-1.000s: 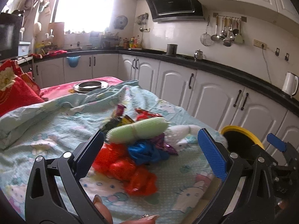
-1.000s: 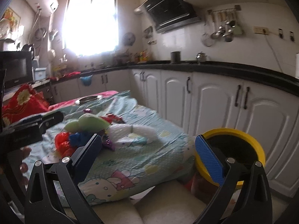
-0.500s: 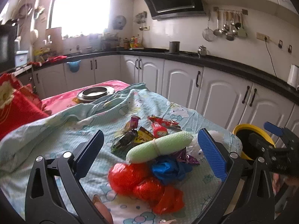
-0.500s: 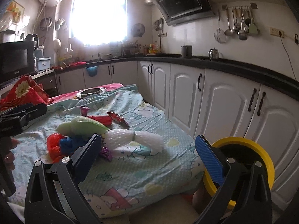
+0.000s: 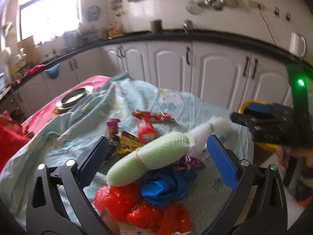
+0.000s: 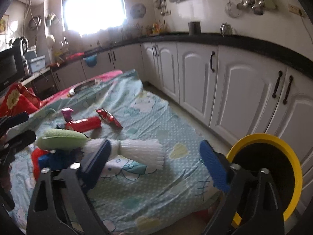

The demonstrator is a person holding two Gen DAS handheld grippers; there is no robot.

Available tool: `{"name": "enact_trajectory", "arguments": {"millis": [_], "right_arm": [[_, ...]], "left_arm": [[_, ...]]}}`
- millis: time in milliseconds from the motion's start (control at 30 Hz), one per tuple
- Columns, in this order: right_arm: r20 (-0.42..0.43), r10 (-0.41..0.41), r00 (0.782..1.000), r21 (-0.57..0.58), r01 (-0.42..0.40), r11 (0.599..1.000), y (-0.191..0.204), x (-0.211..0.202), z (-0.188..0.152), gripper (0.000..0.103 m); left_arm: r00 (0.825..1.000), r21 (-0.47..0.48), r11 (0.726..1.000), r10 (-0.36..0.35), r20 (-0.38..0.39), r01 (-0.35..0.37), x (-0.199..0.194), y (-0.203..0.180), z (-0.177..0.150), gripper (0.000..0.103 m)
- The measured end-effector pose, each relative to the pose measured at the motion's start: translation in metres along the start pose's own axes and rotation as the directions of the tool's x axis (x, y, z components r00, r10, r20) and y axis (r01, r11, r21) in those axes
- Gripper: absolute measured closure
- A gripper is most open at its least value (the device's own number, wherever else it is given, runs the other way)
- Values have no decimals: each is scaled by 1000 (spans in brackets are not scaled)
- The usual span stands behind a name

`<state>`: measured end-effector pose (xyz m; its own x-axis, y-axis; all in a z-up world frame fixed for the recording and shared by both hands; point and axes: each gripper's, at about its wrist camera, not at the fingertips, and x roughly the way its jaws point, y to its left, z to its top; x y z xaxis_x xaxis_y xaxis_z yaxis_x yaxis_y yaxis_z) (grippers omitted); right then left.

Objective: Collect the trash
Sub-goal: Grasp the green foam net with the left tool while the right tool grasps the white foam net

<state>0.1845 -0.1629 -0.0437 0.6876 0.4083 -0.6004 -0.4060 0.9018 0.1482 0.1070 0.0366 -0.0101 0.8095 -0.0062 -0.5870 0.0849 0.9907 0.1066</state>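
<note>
A trash pile lies on the pale blue bedsheet [image 5: 185, 105]. It holds a green foam net [image 5: 156, 156], a white foam net [image 5: 205, 133], a blue bag [image 5: 166, 186], red mesh bags [image 5: 125, 201], a red tube [image 5: 145, 131] and snack wrappers [image 5: 127, 143]. My left gripper [image 5: 158, 159] hovers open just short of the green net. My right gripper [image 6: 156, 156] has its jaws closing. The white foam net [image 6: 140, 152] shows between them, and the pads are not pressing on it. In the left wrist view the right gripper [image 5: 246, 113] sits at the white net's far end.
A black bin with a yellow rim [image 6: 264, 137] stands on the floor at the bed's right corner. White cabinets [image 6: 244, 98] line the right side. A steel plate [image 5: 74, 98] rests on the pink cover farther back. A red pillow [image 6: 15, 99] lies at the left.
Both grippers moved in toward the pile, which now looks larger. The right gripper swung left from the bin toward the white net, and its jaws have narrowed a little.
</note>
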Motion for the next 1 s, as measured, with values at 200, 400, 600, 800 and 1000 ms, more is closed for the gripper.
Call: {"name": "enact_trajectory", "arguments": {"millis": [200, 400, 600, 800, 1000], "right_arm": [[-88, 38, 995, 43, -35, 998, -5, 38, 0, 35], [-171, 129, 977, 113, -111, 987, -11, 63, -6, 57], [-179, 156, 972, 128, -134, 983, -15, 60, -13, 77], [-173, 162, 972, 114, -144, 983, -15, 49, -16, 88], [-130, 156, 979, 125, -140, 982, -19, 33, -16, 89]], "left_arm": [[998, 77, 997, 25, -51, -21, 19, -10, 2, 11], [992, 80, 997, 11, -123, -1, 41, -5, 4, 11], [985, -4, 998, -65, -157, 65, 49, 6, 0, 25], [981, -42, 995, -93, -173, 87, 49, 11, -5, 36], [987, -50, 996, -85, -139, 79, 38, 15, -2, 56]]}}
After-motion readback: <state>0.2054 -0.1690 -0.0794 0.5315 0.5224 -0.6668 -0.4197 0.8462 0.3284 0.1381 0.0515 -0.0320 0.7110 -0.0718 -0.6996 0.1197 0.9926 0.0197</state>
